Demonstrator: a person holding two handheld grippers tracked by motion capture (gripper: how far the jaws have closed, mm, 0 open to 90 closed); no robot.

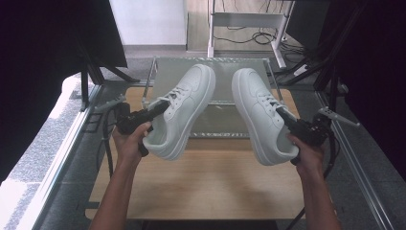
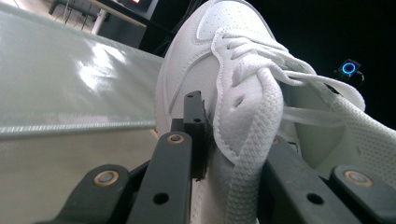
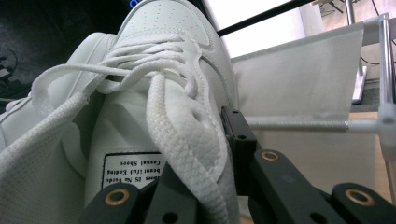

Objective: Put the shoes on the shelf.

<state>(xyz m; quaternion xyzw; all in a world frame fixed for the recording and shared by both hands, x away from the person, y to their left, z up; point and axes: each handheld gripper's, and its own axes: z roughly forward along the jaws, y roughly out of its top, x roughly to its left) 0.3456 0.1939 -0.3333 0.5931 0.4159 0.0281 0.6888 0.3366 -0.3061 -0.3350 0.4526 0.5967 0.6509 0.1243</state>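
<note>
Two white lace-up sneakers hang in the air above the wooden table (image 1: 206, 177), toes pointing away from me. My left gripper (image 1: 160, 106) is shut on the left sneaker (image 1: 184, 110), its jaws pinching the side wall of the collar beside the laces. In the left gripper view the left sneaker (image 2: 243, 84) tilts rightward, the collar clamped in the left gripper (image 2: 224, 144). My right gripper (image 1: 283, 116) is shut on the right sneaker (image 1: 261, 115) in the same way. In the right gripper view the right sneaker (image 3: 154, 79) shows its tongue label, its collar edge squeezed in the right gripper (image 3: 205, 154).
A low shoe rack (image 1: 163, 64) with a silvery mesh shelf and thin metal posts stands at the table's far side, right under the sneakers' toes. A white desk frame and cables (image 1: 249, 28) lie beyond. Dark frame struts (image 1: 330, 72) flank both table sides.
</note>
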